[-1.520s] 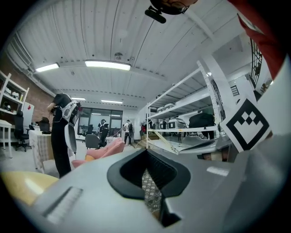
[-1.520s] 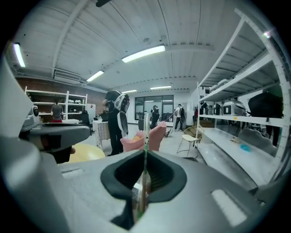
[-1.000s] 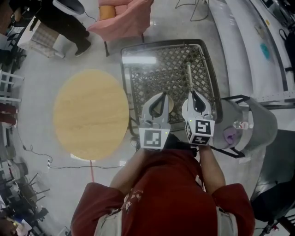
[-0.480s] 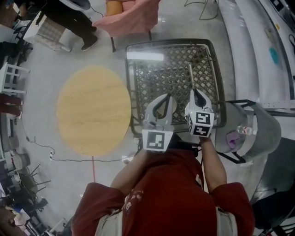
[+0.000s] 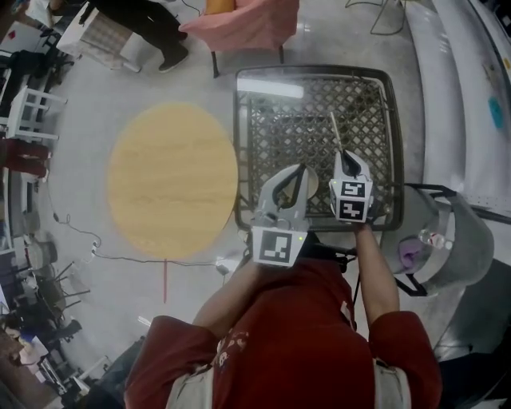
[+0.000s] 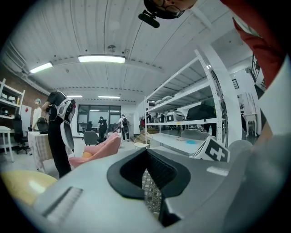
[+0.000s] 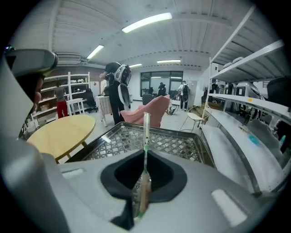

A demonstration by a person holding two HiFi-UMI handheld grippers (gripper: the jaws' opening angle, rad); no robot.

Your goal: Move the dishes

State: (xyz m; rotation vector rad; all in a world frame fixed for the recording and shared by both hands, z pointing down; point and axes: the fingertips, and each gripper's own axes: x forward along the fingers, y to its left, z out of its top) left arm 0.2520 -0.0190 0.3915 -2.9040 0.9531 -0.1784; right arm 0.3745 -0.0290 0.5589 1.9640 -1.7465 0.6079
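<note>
My right gripper (image 5: 345, 155) (image 7: 144, 175) is shut on a thin spoon (image 7: 145, 136), gripped at its bowl. The handle (image 5: 336, 132) sticks out forward over a metal mesh basket (image 5: 238, 152) (image 7: 173, 141). This gripper tilts down toward the mesh near the basket's near right part. Beside it on the left, my left gripper (image 5: 299, 168) (image 6: 148, 182) is held level. Its jaws are shut with nothing between them. No other dishes show in the basket.
A round wooden table (image 5: 172, 180) (image 7: 63, 132) stands left of the basket. A pink armchair (image 5: 247, 24) is behind it, and a person in black (image 5: 136, 16) stands at the far left. A grey bin (image 5: 447, 240) and white shelving (image 5: 463, 96) are on the right.
My right gripper has sunk toward the mesh basket, tipping further down, with the spoon still in it. The left gripper has stayed about where it was.
</note>
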